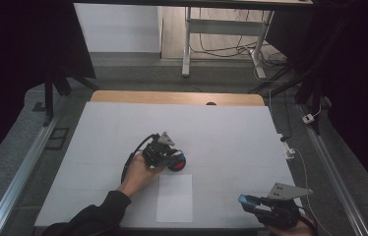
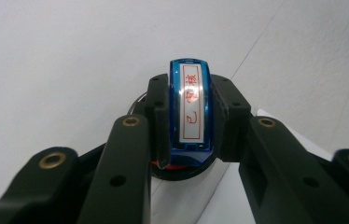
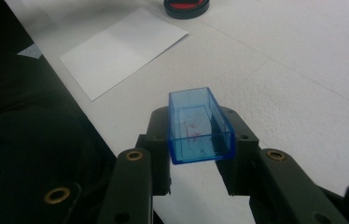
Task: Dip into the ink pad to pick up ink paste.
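My left gripper (image 1: 173, 158) is shut on a blue stamp (image 2: 191, 122) with a white label printed in red. The stamp stands on a round black ink pad with a red centre (image 1: 178, 164), whose rim (image 2: 182, 171) peeks out below the stamp in the left gripper view. Just in front of the pad lies a white sheet of paper (image 1: 174, 197). At the table's near right corner my right gripper (image 1: 247, 201) is shut on a clear blue rectangular cap (image 3: 199, 125), held above the table. The right gripper view shows the paper (image 3: 123, 50) and the ink pad (image 3: 186, 6) farther off.
The table top (image 1: 221, 128) is covered in white, with a wooden strip along its far edge. Metal rails run down both sides of the table. Cables and a small white plug lie off the right edge (image 1: 290, 150). A dark sleeve (image 3: 28, 140) lies beside the right gripper.
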The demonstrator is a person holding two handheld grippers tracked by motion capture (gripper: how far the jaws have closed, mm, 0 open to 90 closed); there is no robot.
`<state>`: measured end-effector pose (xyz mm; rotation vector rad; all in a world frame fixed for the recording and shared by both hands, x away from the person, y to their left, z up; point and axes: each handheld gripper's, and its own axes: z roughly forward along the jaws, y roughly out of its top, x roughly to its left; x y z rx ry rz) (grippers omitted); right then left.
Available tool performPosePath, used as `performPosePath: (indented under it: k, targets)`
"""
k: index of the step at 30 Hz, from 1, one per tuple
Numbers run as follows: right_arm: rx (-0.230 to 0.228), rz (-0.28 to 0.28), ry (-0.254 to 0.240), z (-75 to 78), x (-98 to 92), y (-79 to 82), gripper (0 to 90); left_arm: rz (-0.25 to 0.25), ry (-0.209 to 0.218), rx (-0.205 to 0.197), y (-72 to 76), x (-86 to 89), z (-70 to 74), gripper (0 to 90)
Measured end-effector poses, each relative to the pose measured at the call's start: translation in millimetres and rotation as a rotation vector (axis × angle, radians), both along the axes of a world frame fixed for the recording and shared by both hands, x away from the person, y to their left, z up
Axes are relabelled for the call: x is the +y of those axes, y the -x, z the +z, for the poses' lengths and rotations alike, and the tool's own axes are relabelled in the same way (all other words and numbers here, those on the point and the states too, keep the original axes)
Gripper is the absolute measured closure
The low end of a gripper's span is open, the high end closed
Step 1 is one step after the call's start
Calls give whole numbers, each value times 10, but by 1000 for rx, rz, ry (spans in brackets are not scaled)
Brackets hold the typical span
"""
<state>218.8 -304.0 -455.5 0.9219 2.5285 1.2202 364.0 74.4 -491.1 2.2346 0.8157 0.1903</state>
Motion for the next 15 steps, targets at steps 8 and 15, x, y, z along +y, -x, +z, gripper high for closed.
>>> performPosePath:
  k: [8, 15]
  targets:
    - [2, 2, 0, -1, -1, -1, 688, 8, 47, 48, -56, 63, -19, 709]
    - [3, 2, 1, -1, 4, -1, 689, 7, -10, -6, 18, -17, 1, 709]
